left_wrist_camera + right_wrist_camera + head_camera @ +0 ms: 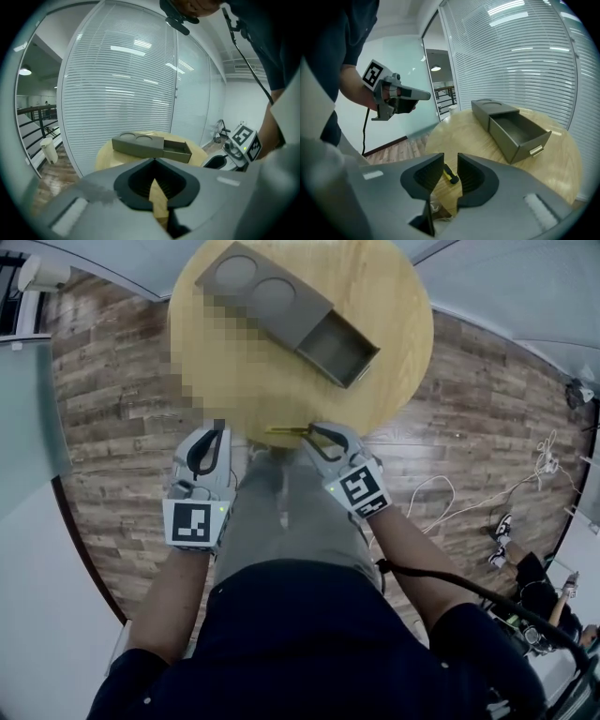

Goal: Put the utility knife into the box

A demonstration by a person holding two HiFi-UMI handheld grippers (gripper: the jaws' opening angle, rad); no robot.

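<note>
The yellow and black utility knife (284,431) lies at the near edge of the round wooden table (394,352). My right gripper (310,431) is at the knife's right end. In the right gripper view my right gripper (450,161) is open, and the knife (450,175) shows on the table through the gap, untouched by the pads. The grey box (267,296) lies at the far side with its drawer (339,349) pulled out and empty. My left gripper (217,427) hovers shut at the table's near left edge, and the left gripper (154,161) holds nothing.
Wood-plank floor surrounds the table. A glass wall with blinds (122,84) stands behind it. White cables (441,493) trail on the floor at right, near a person's legs (525,573). A white bin (48,149) stands far left.
</note>
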